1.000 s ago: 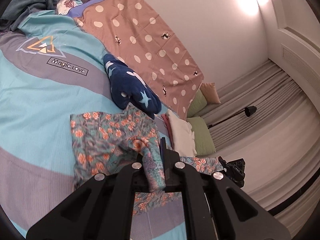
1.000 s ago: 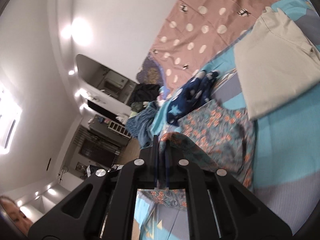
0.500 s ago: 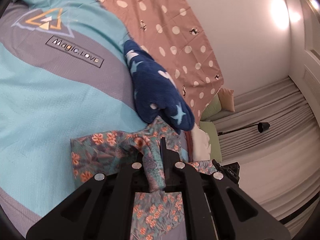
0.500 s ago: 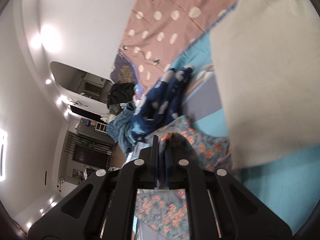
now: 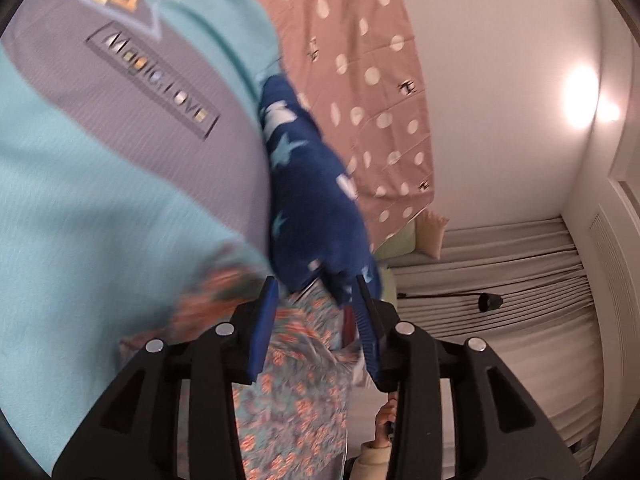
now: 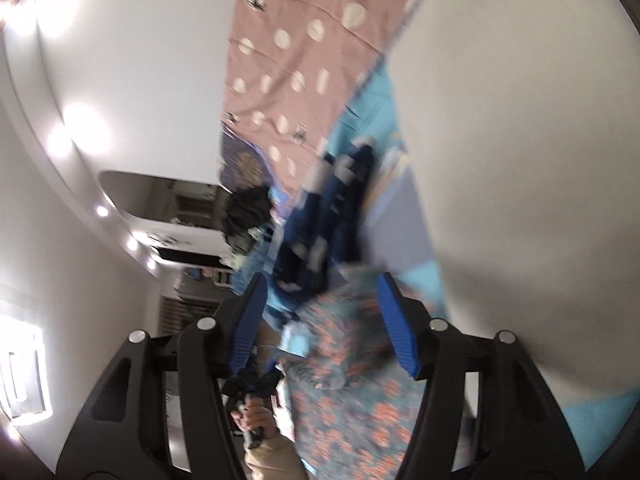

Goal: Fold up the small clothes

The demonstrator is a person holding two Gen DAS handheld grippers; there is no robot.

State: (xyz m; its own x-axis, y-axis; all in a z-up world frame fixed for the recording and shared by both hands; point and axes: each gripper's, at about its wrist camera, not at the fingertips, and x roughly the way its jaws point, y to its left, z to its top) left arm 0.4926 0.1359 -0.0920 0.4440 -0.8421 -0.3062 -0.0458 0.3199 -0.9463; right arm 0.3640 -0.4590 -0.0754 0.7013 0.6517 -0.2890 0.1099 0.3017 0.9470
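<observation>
Release after a fold. Your left gripper [image 5: 316, 316] and right gripper [image 6: 320, 320] both stand with jaws spread wide and nothing between the pads; the floral garment [image 5: 292, 400] lies loose beneath them on the teal-and-grey bedspread [image 5: 100, 220], its far edge beside the navy star-print garment [image 5: 316, 208]. A beige folded item [image 6: 520, 160] fills the right side of the right wrist view. To do this step well, draw both tools straight back without catching the cloth on a pad, then check that the laid edges line up before you take the next corner; motion blur hides the edges here. Compared with 0.5 s ago, both pairs of jaws, then pinched on a ridge of floral fabric, have opened and let it drop.
</observation>
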